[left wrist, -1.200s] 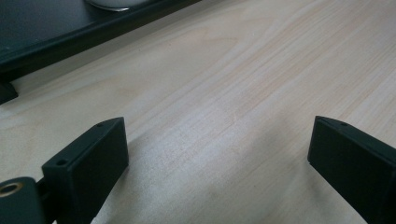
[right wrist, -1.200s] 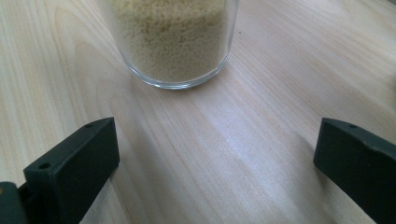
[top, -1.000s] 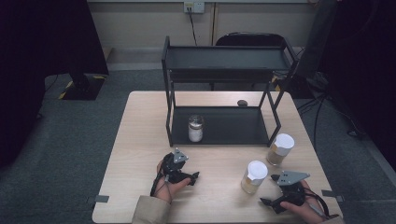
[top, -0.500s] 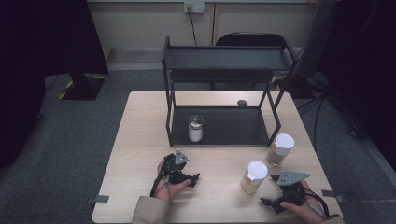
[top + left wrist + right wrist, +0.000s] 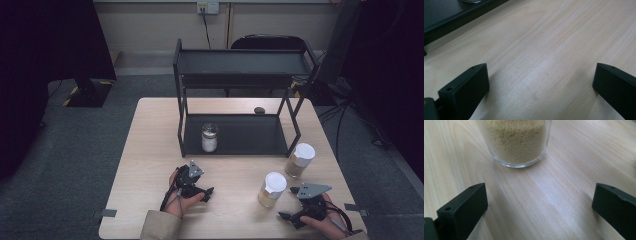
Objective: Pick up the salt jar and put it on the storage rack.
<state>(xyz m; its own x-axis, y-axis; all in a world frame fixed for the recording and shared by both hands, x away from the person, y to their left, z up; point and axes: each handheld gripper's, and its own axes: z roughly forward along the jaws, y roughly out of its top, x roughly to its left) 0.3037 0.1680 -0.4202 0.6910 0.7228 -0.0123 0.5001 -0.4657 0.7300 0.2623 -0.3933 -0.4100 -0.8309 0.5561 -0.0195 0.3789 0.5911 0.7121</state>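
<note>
- While both grippers rest on the pale wood-grain counter (image 5: pixel 150 150), left gripper (image 5: pixel 207 192) fingers, just opened, stand wide, empty
- Right gripper (image 5: pixel 287 216) fingers wide, empty
- Round glass jar (image 5: pixel 271 190) of fine yellowish grains, white-lidded, stands on the counter just beyond them

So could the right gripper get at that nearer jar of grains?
Probably yes: the right gripper stands open, facing the jar, with bare table between them.

Dim, dark-edged high view; gripper views brighter, soft glare on wood (near jaws blurred).
</note>
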